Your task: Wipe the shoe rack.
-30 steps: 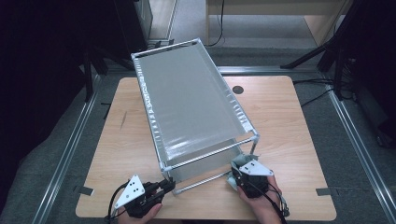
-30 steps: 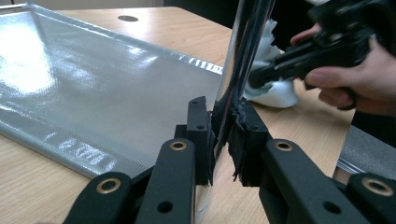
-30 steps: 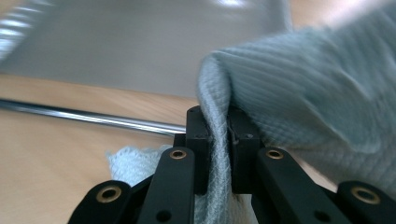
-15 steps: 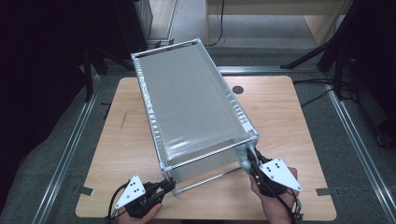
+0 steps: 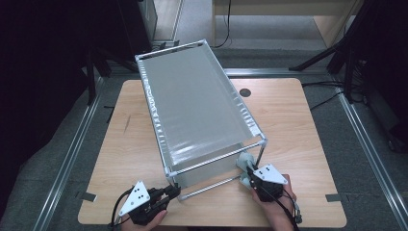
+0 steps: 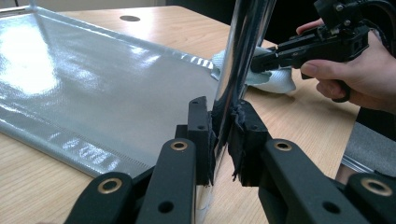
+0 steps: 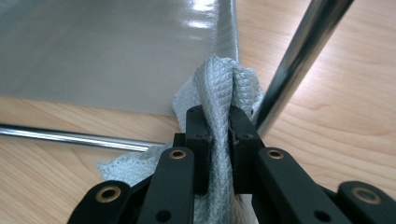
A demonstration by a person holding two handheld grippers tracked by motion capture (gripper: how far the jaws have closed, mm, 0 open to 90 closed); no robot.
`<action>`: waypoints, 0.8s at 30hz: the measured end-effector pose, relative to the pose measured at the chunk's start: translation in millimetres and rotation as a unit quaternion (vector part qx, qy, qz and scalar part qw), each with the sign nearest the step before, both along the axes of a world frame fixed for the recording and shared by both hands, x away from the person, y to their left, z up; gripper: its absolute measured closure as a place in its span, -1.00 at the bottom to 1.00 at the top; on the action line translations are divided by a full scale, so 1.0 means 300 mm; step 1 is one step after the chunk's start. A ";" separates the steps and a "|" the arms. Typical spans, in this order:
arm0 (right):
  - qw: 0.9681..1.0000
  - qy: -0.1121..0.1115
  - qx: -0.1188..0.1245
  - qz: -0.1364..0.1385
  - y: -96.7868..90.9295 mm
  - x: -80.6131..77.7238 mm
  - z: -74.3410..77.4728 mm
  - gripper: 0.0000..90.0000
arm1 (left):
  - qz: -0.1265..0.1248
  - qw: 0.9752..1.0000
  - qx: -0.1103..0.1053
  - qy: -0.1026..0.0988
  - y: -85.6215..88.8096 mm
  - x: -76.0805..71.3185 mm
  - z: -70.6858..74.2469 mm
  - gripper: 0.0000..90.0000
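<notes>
Left gripper pinches chrome rack leg. Right gripper pinches grey cloth, just beside the rack's other near leg, wooden table.

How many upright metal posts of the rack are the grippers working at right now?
2. The near left post is clamped in the left gripper. The near right post has the cloth beside it, pinched in the right gripper. Far posts are hidden.

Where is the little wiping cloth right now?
The cloth is pinched in the right gripper, at the near right corner of the metal rack on the table, beside its upright corner pole.
</notes>
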State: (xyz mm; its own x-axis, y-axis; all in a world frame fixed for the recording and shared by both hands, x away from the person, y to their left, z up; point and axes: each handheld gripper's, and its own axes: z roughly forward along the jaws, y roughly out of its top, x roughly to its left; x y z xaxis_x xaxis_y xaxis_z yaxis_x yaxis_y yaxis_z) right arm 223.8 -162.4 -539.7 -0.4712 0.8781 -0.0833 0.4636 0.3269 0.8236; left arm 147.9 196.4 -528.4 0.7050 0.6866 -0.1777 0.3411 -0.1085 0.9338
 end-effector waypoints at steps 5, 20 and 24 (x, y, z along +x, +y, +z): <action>0.999 0.026 0.017 0.022 0.039 -0.009 -0.016 0.80 | 0.000 1.000 -0.001 0.001 -0.001 0.000 0.000 0.78; 0.998 0.044 0.043 0.017 0.088 0.000 -0.040 0.36 | -0.005 1.000 -0.001 0.001 -0.005 -0.001 0.000 0.78; 0.998 0.044 0.047 0.013 0.111 -0.002 -0.046 0.72 | -0.007 1.000 -0.002 0.001 -0.013 -0.002 0.000 0.78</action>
State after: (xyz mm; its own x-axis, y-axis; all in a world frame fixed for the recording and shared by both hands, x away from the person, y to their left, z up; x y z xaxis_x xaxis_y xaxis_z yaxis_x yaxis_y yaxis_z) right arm 223.3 -129.1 -553.4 -0.4956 0.8676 0.0409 0.5274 0.2632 0.8078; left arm 147.4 192.6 -528.5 0.7143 0.6762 -0.1807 0.3405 -0.1102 0.9338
